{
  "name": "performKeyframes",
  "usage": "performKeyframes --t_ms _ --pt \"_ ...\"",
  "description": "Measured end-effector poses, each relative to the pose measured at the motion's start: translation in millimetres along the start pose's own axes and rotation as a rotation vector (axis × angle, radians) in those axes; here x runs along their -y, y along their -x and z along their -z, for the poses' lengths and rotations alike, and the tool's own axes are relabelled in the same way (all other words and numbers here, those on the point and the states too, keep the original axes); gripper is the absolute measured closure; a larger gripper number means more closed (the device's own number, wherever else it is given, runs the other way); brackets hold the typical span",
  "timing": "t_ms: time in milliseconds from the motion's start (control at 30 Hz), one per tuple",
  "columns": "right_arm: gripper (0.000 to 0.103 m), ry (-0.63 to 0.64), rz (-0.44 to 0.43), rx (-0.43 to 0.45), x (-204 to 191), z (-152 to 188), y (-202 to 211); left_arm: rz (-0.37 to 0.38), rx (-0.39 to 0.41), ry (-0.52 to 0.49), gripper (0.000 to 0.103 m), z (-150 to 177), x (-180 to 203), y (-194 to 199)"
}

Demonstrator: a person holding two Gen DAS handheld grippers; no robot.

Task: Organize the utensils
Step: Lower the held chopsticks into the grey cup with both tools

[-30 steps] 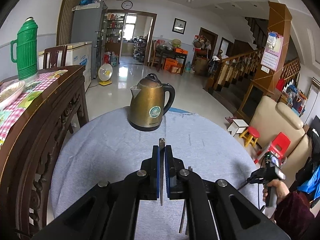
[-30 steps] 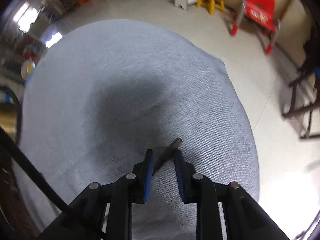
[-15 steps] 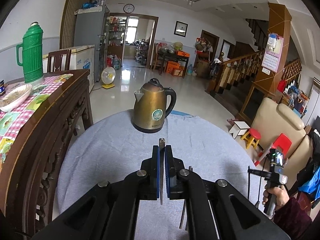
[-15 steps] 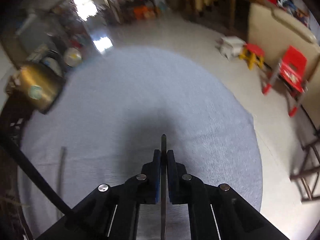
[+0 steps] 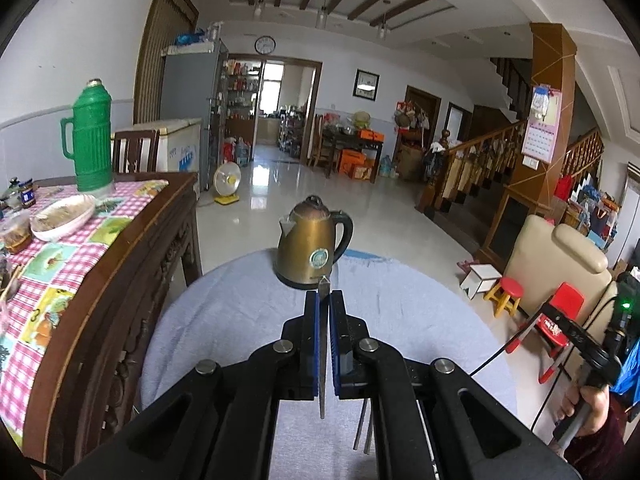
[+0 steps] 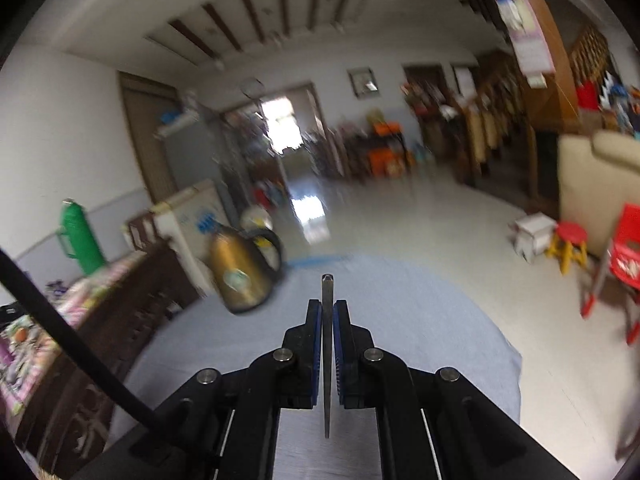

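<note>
My left gripper (image 5: 323,300) is shut on a thin metal utensil (image 5: 322,356), held edge-on above the round table with the grey cloth (image 5: 240,320). Two more thin metal utensils (image 5: 362,426) lie on the cloth under its right finger. My right gripper (image 6: 328,308) is shut on another thin metal utensil (image 6: 327,360), held edge-on above the same cloth (image 6: 420,320); its view is blurred. The right gripper body also shows at the right edge of the left wrist view (image 5: 576,336).
A brass electric kettle (image 5: 312,252) stands at the table's far edge, also in the right view (image 6: 240,276). A dark wooden sideboard (image 5: 120,280) with a checked cloth, green thermos (image 5: 90,140) and dishes stands at left. Red chair (image 6: 624,264) and stools stand at right.
The right gripper closed on a utensil lying on the cloth, lifted it and tilted up from facing the table to facing the room. The left gripper rose slightly, still holding its utensil.
</note>
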State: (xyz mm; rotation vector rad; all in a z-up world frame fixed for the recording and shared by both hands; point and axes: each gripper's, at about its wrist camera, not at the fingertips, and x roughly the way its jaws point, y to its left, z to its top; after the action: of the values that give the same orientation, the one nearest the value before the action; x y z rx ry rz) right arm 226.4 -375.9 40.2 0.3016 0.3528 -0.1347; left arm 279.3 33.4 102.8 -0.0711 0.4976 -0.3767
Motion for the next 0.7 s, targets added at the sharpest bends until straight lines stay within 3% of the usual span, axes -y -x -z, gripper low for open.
performKeyframes --t_ms 167,333,700 --pt "0.097 0.075 -0.107 0.093 -54.1 -10.6 52.0 0.007 0.027 -0.019 0.098 -3.6 9.1 27.4" --pt "0.097 0.137 -0.168 0.116 -89.0 -7.5 70.2 0.039 0.040 -0.054 0.098 -2.3 26.8 50.3" --pt "0.097 0.188 -0.254 0.105 -118.1 9.5 106.5 0.114 0.015 -0.106 0.098 14.5 68.4 60.7"
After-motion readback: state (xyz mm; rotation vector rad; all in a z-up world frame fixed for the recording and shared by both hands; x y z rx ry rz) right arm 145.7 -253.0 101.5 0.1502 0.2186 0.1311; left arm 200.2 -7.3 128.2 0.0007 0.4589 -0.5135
